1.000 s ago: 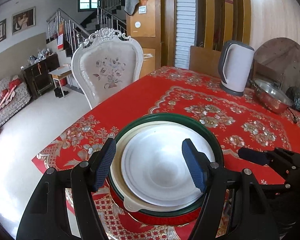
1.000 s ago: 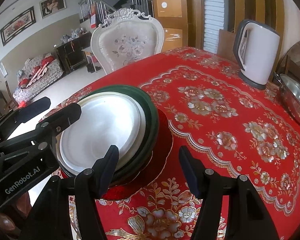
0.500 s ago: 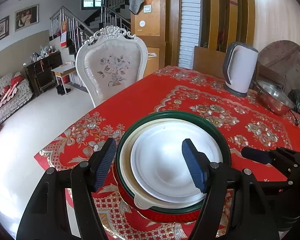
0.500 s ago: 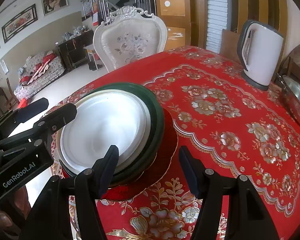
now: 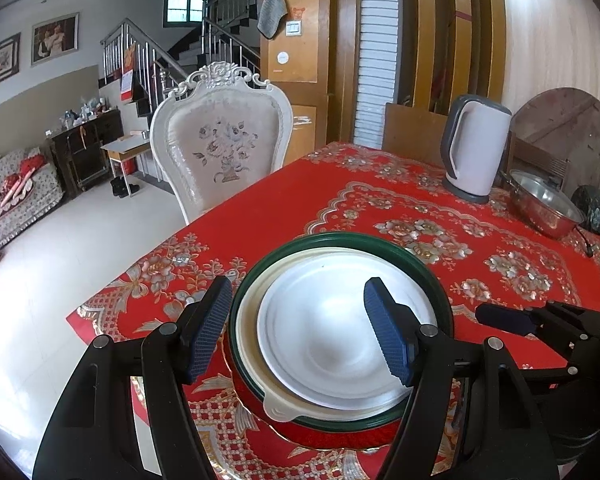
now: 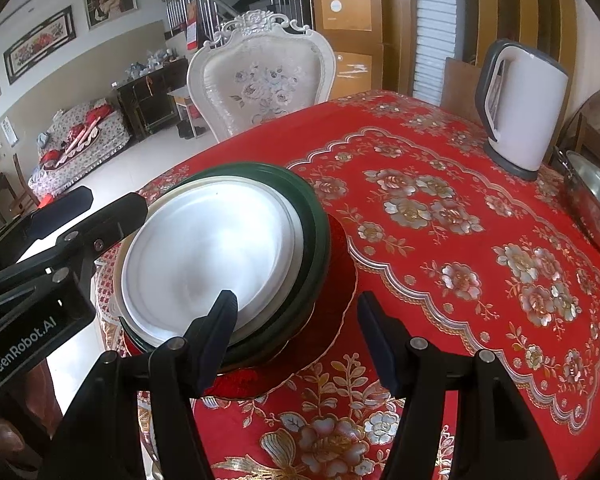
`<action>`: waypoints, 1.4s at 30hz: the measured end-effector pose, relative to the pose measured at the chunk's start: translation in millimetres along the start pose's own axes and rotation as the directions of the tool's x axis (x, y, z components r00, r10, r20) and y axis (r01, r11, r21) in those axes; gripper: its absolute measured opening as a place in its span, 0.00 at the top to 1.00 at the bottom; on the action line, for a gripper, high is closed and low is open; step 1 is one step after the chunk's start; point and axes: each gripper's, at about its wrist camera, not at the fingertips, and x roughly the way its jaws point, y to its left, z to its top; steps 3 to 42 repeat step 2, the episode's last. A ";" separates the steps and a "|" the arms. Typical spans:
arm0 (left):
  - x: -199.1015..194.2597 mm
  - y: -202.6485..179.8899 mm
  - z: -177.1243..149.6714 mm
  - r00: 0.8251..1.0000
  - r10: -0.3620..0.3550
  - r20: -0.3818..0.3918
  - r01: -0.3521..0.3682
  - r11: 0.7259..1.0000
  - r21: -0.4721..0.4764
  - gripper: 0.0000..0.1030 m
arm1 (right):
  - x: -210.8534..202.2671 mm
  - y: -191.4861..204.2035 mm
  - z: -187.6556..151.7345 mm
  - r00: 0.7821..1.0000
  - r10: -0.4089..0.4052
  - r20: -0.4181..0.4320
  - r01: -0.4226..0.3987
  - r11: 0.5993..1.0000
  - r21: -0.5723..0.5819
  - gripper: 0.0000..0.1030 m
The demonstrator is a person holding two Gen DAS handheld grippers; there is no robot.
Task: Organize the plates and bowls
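A stack of dishes stands near the table's front left corner: a white plate (image 5: 332,332) (image 6: 204,256) on top, a cream dish with a tab handle (image 5: 278,410) under it, then a dark green bowl (image 5: 340,238) (image 6: 316,232), and a red plate (image 5: 332,438) (image 6: 340,280) at the bottom. My left gripper (image 5: 300,332) hovers open over the stack, gripping nothing. My right gripper (image 6: 298,332) is open at the stack's right edge, over the red plate's rim, also with nothing between its pads. In the right wrist view the left gripper (image 6: 108,204) shows at the stack's left side.
A red flowered cloth covers the table (image 5: 300,192). A white electric kettle (image 5: 478,152) (image 6: 528,116) and a steel pot (image 5: 544,208) (image 6: 592,200) stand at the far right. A white ornate chair (image 5: 220,152) (image 6: 260,80) stands at the table's far left side.
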 end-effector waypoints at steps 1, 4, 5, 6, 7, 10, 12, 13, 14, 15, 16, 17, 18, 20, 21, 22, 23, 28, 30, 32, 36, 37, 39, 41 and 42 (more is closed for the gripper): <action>-0.8 -1.4 0.1 1.000 0.000 0.000 0.000 1.000 0.002 0.33 | -0.4 -0.3 -0.1 1.000 0.001 0.001 -0.001 1.000 0.000 0.39; -1.5 -3.1 -0.1 1.000 -0.002 -0.001 0.002 1.000 0.006 0.33 | 0.1 0.1 0.3 1.000 -0.001 0.002 0.001 1.000 0.001 0.39; -1.5 -3.1 -0.1 1.000 -0.002 -0.001 0.002 1.000 0.006 0.33 | 0.1 0.1 0.3 1.000 -0.001 0.002 0.001 1.000 0.001 0.39; -1.5 -3.1 -0.1 1.000 -0.002 -0.001 0.002 1.000 0.006 0.33 | 0.1 0.1 0.3 1.000 -0.001 0.002 0.001 1.000 0.001 0.39; -1.5 -3.1 -0.1 1.000 -0.002 -0.001 0.002 1.000 0.006 0.33 | 0.1 0.1 0.3 1.000 -0.001 0.002 0.001 1.000 0.001 0.39; -1.5 -3.1 -0.1 1.000 -0.002 -0.001 0.002 1.000 0.006 0.33 | 0.1 0.1 0.3 1.000 -0.001 0.002 0.001 1.000 0.001 0.39; -1.5 -3.1 -0.1 1.000 -0.002 -0.001 0.002 1.000 0.006 0.33 | 0.1 0.1 0.3 1.000 -0.001 0.002 0.001 1.000 0.001 0.39; -1.5 -3.1 -0.1 1.000 -0.002 -0.001 0.002 1.000 0.006 0.33 | 0.1 0.1 0.3 1.000 -0.001 0.002 0.001 1.000 0.001 0.39; -1.5 -3.1 -0.1 1.000 -0.002 -0.001 0.002 1.000 0.006 0.33 | 0.1 0.1 0.3 1.000 -0.001 0.002 0.001 1.000 0.001 0.39; -1.5 -3.1 -0.1 1.000 -0.002 -0.001 0.002 1.000 0.006 0.33 | 0.1 0.1 0.3 1.000 -0.001 0.002 0.001 1.000 0.001 0.39; -1.5 -3.1 -0.1 1.000 -0.002 -0.001 0.002 1.000 0.006 0.33 | 0.1 0.1 0.3 1.000 -0.001 0.002 0.001 1.000 0.001 0.39; -1.5 -3.1 -0.1 1.000 -0.002 -0.001 0.002 1.000 0.006 0.33 | 0.1 0.1 0.3 1.000 -0.001 0.002 0.001 1.000 0.001 0.39; -1.5 -3.1 -0.1 1.000 -0.002 -0.001 0.002 1.000 0.006 0.33 | 0.1 0.1 0.3 1.000 -0.001 0.002 0.001 1.000 0.001 0.39; -1.5 -3.1 -0.1 1.000 -0.002 -0.001 0.002 1.000 0.006 0.33 | 0.1 0.1 0.3 1.000 -0.001 0.002 0.001 1.000 0.001 0.39; -1.5 -3.1 -0.1 1.000 -0.002 -0.001 0.002 1.000 0.006 0.33 | 0.1 0.1 0.3 1.000 -0.001 0.002 0.001 1.000 0.001 0.39; -1.5 -3.1 -0.1 1.000 -0.002 -0.001 0.002 1.000 0.006 0.33 | 0.1 0.1 0.3 1.000 -0.001 0.002 0.001 1.000 0.001 0.39; -1.5 -3.1 -0.1 1.000 -0.002 -0.001 0.002 1.000 0.006 0.33 | 0.1 0.1 0.3 1.000 -0.001 0.002 0.001 1.000 0.001 0.39; -1.5 -3.1 -0.1 1.000 -0.002 -0.001 0.002 1.000 0.006 0.33 | 0.1 0.1 0.3 1.000 -0.001 0.002 0.001 1.000 0.001 0.39; -1.5 -3.1 -0.1 1.000 -0.002 -0.001 0.002 1.000 0.006 0.33 | 0.1 0.1 0.3 1.000 -0.001 0.002 0.001 1.000 0.001 0.39; -1.5 -3.1 -0.1 1.000 -0.002 -0.001 0.002 1.000 0.006 0.33 | 0.1 0.1 0.3 1.000 -0.001 0.002 0.001 1.000 0.001 0.39; -1.5 -3.1 -0.1 1.000 -0.002 -0.001 0.002 1.000 0.006 0.33 | 0.1 0.1 0.3 1.000 -0.001 0.002 0.001 1.000 0.001 0.39; -1.5 -3.1 -0.1 1.000 -0.002 -0.001 0.002 1.000 0.006 0.33 | 0.1 0.1 0.3 1.000 -0.001 0.002 0.001 1.000 0.001 0.39; -1.5 -3.1 -0.1 1.000 -0.002 -0.001 0.002 1.000 0.006 0.33 | 0.1 0.1 0.3 1.000 -0.001 0.002 0.001 1.000 0.001 0.39; -1.5 -3.1 -0.1 1.000 -0.002 -0.001 0.002 1.000 0.006 0.33 | 0.1 0.1 0.3 1.000 -0.001 0.002 0.001 1.000 0.001 0.39; -1.5 -3.1 -0.1 1.000 -0.002 -0.001 0.002 1.000 0.006 0.33 | 0.1 0.1 0.3 1.000 -0.001 0.002 0.001 1.000 0.001 0.39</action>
